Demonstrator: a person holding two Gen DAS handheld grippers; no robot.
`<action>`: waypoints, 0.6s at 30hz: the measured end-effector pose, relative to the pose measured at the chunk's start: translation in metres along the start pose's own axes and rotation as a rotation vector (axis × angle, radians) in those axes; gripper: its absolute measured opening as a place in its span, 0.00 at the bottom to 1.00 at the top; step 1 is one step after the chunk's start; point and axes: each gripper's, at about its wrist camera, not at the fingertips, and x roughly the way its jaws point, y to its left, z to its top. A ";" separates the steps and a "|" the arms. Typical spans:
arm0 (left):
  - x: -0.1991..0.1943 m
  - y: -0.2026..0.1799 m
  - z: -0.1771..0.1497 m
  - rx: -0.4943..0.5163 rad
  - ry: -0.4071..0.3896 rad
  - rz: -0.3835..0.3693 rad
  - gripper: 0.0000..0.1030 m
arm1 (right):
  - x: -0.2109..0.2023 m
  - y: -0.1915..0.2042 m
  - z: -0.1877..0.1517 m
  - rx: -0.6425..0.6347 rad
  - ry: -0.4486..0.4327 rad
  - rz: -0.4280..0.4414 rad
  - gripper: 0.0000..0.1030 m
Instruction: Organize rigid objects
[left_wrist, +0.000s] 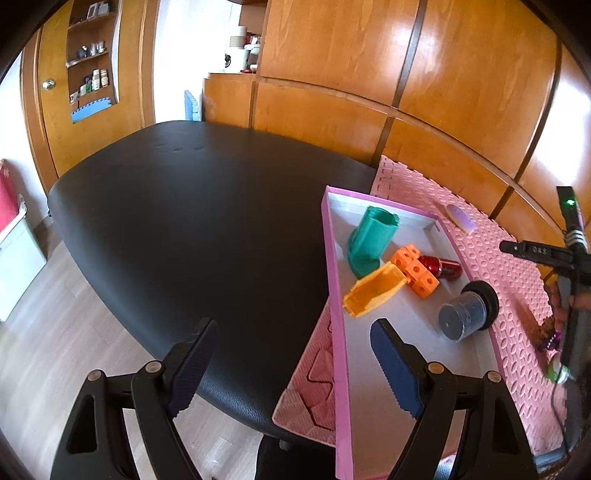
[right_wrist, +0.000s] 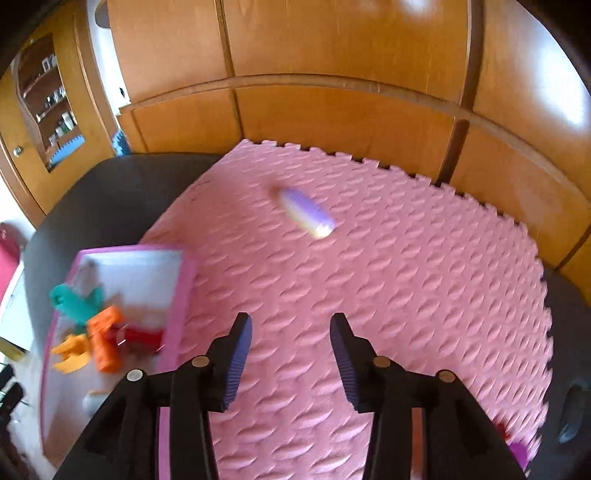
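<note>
A pink-rimmed box (left_wrist: 334, 295) (right_wrist: 184, 280) holds a teal piece (left_wrist: 371, 240) (right_wrist: 75, 301), a yellow-orange piece (left_wrist: 373, 293), orange cube blocks (left_wrist: 417, 269) (right_wrist: 105, 338), a red object (left_wrist: 441, 266) and a dark jar (left_wrist: 467, 314). A purple-and-white oval object (right_wrist: 306, 212) (left_wrist: 460, 218) lies alone on the pink foam mat (right_wrist: 388, 288). My left gripper (left_wrist: 291, 363) is open and empty, its right finger over the box's near end. My right gripper (right_wrist: 291, 354) is open and empty above the mat, short of the oval object. The right wrist view is blurred.
The mat and box rest on a black padded table (left_wrist: 192, 221). Wooden cabinets (left_wrist: 369, 74) stand right behind it. Small purple and green items (left_wrist: 554, 350) lie at the mat's right edge, near the other gripper's dark frame (left_wrist: 569, 258).
</note>
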 end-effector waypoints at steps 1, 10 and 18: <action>0.001 0.001 0.003 -0.008 0.005 -0.003 0.82 | 0.006 -0.002 0.008 -0.010 0.003 -0.004 0.43; 0.013 0.006 0.023 -0.049 0.025 0.007 0.87 | 0.078 0.014 0.067 -0.209 0.105 -0.023 0.54; 0.033 0.008 0.030 -0.067 0.069 0.005 0.87 | 0.127 0.016 0.092 -0.223 0.158 -0.018 0.48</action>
